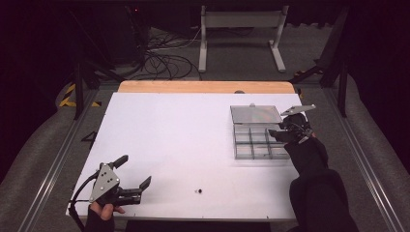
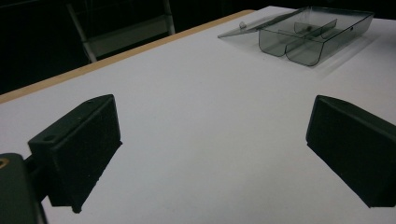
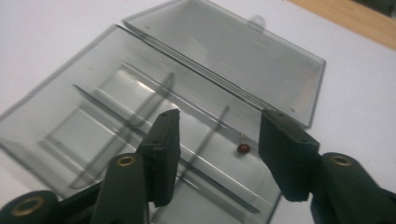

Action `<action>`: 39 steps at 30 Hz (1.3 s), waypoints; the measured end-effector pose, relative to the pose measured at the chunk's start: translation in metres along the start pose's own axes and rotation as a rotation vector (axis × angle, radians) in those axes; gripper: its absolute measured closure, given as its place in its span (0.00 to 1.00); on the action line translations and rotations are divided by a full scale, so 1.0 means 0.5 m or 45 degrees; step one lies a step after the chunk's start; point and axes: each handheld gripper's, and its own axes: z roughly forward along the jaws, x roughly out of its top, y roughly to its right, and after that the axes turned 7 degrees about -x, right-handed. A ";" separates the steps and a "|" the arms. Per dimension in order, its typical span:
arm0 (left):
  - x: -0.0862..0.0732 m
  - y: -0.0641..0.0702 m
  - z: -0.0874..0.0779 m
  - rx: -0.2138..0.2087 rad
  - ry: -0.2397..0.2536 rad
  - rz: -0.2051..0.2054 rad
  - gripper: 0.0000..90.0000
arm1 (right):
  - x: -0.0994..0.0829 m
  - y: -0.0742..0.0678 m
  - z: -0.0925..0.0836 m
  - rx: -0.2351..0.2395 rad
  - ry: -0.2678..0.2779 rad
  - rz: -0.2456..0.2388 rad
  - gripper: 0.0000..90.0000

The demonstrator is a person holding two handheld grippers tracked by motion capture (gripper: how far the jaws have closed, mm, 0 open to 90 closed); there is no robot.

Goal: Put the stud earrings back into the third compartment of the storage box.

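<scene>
Tabletop [image 1: 169, 145], white with a wooden strip along its far edge, carries a clear compartment box [image 1: 258, 143] lying with its lid [image 1: 255, 114] folded flat behind it. My right gripper [image 3: 217, 135] hovers over the box's near-right end, jaws released and spread apart with nothing between them. Just ahead of these jaws, in the gap between them, a small dark-red bead [image 3: 243, 148] with a thin metal loop lies inside one compartment, close to the hinge wall; the jaws are not touching it. The box dividers run away ahead and to the left of these jaws. My left gripper [image 1: 133, 174] sits well apart from the box, at the near-left corner of the tabletop, jaws also released and wide, holding nothing. Bare white surface lies between those jaws; the box is far ahead and to their right. A tiny dark object [image 1: 197, 191] rests on the tabletop to the right of the left jaws, near the front edge; I cannot tell what it is.
</scene>
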 end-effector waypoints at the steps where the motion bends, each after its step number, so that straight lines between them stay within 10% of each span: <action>1: 0.000 0.000 0.000 0.000 0.000 0.000 0.04 | 0.004 -0.008 -0.006 0.012 0.016 -0.012 0.52; 17: 0.000 0.001 -0.001 -0.003 0.000 0.001 0.04 | 0.047 -0.139 -0.077 0.194 0.181 -0.233 0.42; 39: 0.001 0.000 -0.003 -0.003 0.003 0.004 0.04 | 0.062 -0.278 -0.098 0.420 0.262 -0.377 0.40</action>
